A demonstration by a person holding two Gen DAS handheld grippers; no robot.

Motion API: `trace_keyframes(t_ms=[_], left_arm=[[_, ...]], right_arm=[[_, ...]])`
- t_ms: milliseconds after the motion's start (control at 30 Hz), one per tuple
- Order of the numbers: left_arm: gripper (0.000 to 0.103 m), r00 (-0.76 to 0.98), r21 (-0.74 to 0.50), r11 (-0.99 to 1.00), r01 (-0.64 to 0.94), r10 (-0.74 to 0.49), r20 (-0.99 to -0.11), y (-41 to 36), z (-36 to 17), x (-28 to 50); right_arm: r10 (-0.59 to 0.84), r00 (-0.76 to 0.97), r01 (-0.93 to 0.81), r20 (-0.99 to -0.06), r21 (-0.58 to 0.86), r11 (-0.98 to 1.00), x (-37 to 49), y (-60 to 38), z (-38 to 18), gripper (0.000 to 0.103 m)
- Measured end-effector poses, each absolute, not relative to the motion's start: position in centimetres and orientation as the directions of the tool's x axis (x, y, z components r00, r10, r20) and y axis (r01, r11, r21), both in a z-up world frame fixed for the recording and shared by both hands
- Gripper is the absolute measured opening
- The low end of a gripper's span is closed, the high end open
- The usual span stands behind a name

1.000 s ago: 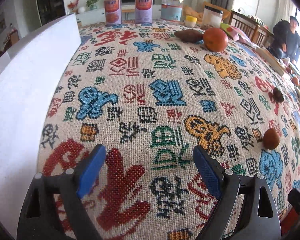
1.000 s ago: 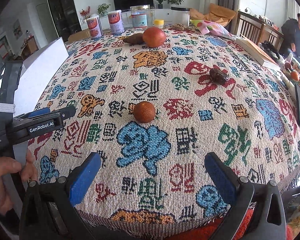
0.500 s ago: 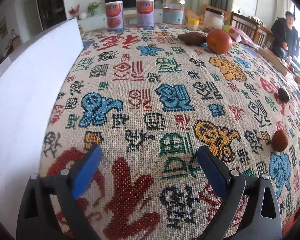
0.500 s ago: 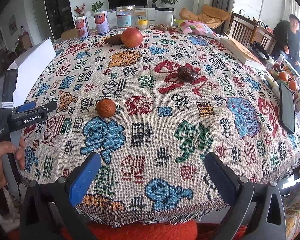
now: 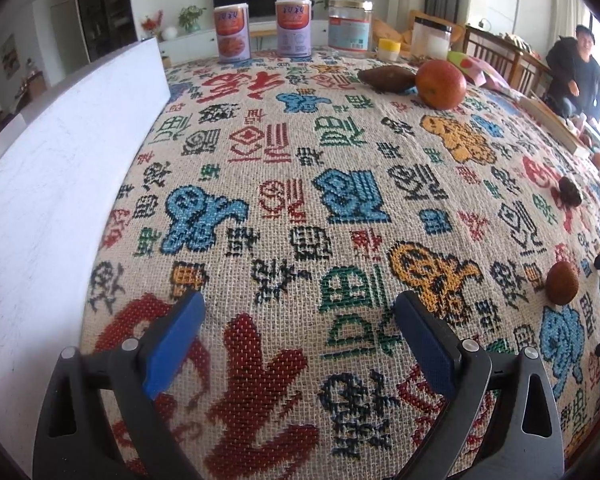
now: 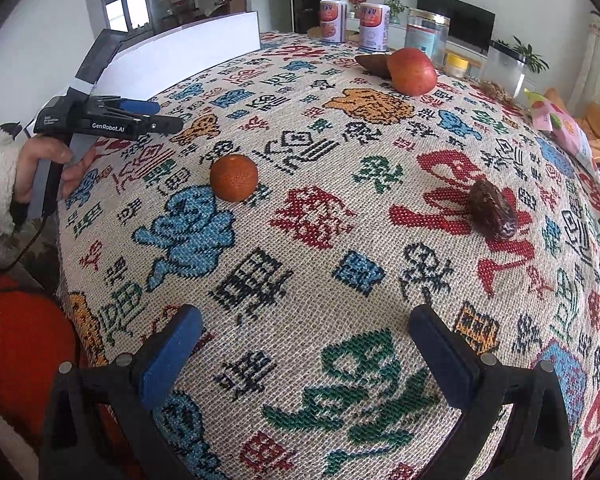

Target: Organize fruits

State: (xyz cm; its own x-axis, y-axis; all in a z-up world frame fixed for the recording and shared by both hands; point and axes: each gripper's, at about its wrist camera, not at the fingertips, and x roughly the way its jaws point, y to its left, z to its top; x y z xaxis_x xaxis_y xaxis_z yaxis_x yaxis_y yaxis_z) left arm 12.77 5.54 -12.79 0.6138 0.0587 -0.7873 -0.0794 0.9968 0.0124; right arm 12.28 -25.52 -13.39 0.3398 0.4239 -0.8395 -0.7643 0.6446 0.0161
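A small orange fruit (image 6: 233, 178) lies on the patterned tablecloth (image 6: 320, 240), left of centre; it also shows at the right of the left wrist view (image 5: 562, 282). A dark wrinkled fruit (image 6: 492, 209) lies to the right. A large red-orange fruit (image 6: 412, 71) sits at the back beside a brown sweet potato (image 6: 371, 65). My right gripper (image 6: 306, 354) is open and empty above the cloth's near edge. My left gripper (image 5: 300, 340) is open and empty over the cloth; it also shows in the right wrist view (image 6: 100, 120).
A white box (image 5: 52, 168) stands along the table's left side. Two cans (image 5: 232, 32), jars (image 5: 350, 28) and a snack bag (image 6: 560, 128) stand at the back. A person (image 5: 576, 76) sits at far right.
My right gripper has swung left and moved in over the table, so the small orange fruit and dark fruit are nearer. My left gripper has barely moved.
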Motion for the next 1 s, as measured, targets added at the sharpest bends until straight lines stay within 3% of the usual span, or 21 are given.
trace_keyframes(t_ms=[1000], left_arm=[[0.102, 0.601, 0.013, 0.995, -0.095, 0.068, -0.796, 5.5, -13.0, 13.2]], right_arm=[[0.439, 0.376, -0.739, -0.816, 0.022, 0.674, 13.6, -25.6, -13.7, 0.103]])
